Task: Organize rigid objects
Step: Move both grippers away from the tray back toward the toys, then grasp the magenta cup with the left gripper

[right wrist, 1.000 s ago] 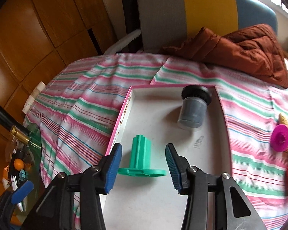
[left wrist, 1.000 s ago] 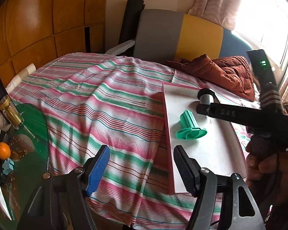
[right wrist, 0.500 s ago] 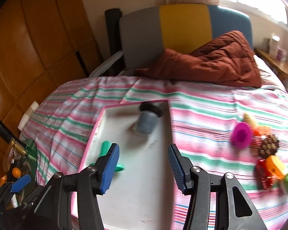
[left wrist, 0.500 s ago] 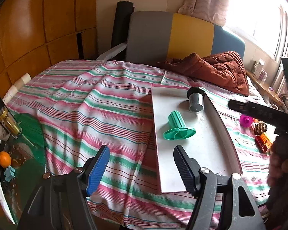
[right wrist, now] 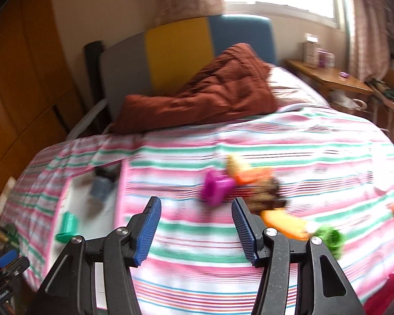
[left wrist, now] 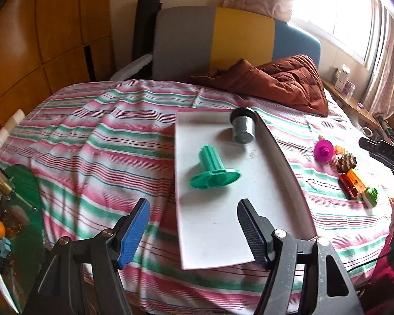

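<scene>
Left wrist view: the white tray (left wrist: 223,225) at 12 o'clock holds a green spool (left wrist: 212,168) and a grey jar (left wrist: 243,128); the magenta piece (left wrist: 323,151) and smaller toys wait at 2 o'clock, so roughly half is left. Left gripper (left wrist: 193,229) hangs over the tray's near end, jaws apart and empty. Right gripper (right wrist: 195,232), likewise parted and empty, points toward the magenta piece at 12 o'clock, though blur leaves its aim uncertain.

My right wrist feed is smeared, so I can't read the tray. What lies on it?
Observer: Two things lie on the white tray: a green spool on its side near the middle, and a grey jar farther back, also lying down, with its black lid pointing away.
Operator: Is the left claw holding anything?
Observer: No. The left claw is open and empty, above the tray's near end and short of the spool.
</scene>
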`<state>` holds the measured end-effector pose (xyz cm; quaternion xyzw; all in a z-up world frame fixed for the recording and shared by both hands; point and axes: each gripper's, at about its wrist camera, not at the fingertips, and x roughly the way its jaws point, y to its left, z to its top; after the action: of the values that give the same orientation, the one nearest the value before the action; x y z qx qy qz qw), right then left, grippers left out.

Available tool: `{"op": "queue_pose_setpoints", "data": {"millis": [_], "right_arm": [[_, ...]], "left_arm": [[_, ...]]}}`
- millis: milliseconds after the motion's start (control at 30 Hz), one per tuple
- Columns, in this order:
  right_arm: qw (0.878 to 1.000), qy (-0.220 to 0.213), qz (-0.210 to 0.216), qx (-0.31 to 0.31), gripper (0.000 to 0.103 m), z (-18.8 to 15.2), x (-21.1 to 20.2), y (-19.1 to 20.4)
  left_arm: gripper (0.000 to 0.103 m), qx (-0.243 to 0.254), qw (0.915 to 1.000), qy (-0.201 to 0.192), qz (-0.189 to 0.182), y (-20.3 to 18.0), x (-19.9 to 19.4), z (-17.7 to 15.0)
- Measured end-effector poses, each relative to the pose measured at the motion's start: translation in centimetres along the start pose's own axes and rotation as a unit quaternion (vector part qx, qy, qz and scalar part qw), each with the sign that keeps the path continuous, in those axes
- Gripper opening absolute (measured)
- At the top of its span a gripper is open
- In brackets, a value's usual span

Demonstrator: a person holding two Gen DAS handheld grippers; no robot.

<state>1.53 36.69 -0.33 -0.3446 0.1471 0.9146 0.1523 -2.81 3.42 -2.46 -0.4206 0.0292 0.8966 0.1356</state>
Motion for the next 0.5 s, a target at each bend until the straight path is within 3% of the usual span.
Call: {"op": "queue_pose_setpoints", "data": {"millis": [300,500], "right_arm": [[0.996,-0.025,-0.064,0.056,0.060,0.5,-1.5,-8.8],[0.994,-0.031,-0.081,0.070,0.060,0.0,-1.4,-13.1]], "left_arm": [[0.070,0.017,0.9960,0.030,-0.083,-4.6,1.5,1.8],[0.067,0.057,0.9925,0.044,-0.099,-9.7,3.1,3.7]]}}
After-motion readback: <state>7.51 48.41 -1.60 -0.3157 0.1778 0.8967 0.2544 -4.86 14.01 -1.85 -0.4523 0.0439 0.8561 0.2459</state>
